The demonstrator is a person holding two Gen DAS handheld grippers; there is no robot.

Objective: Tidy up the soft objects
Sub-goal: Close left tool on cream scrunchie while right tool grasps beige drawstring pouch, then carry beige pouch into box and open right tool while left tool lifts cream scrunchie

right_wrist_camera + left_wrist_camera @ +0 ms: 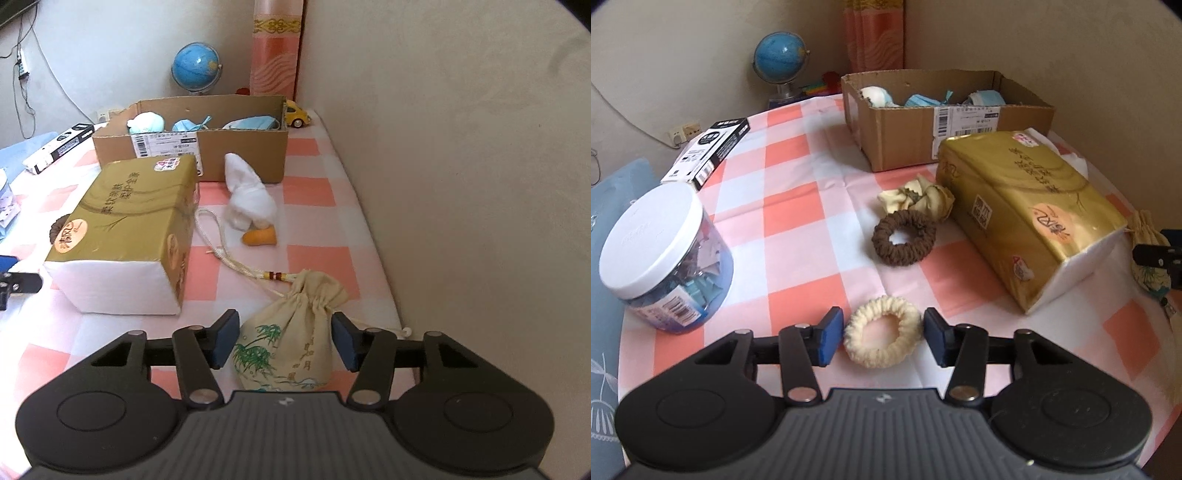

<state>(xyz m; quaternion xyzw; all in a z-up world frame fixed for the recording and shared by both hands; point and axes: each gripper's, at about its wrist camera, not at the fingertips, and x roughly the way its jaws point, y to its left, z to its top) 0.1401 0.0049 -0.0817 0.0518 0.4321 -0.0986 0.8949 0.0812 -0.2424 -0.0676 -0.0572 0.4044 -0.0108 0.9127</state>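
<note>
A cream scrunchie (882,336) lies on the checked tablecloth between the blue pads of my left gripper (882,338). It keeps its round shape and the pads stand just beside it, so the gripper is open. A brown scrunchie (904,238) and a pale yellow one (918,197) lie farther back. My right gripper (286,341) has both pads against the sides of a beige drawstring pouch (286,343) with green painting. The pouch's cord (221,254) trails toward a white plush toy (249,195). The cardboard box (905,144) at the back holds several blue and white soft items.
A gold tissue pack (1027,210) lies between the two grippers. A white-lidded plastic jar (665,254) and a black-and-white carton (709,153) sit at the left. A globe (780,59) stands behind the table. The wall (461,184) runs close along the table's right edge, with a yellow toy car (297,113) by it.
</note>
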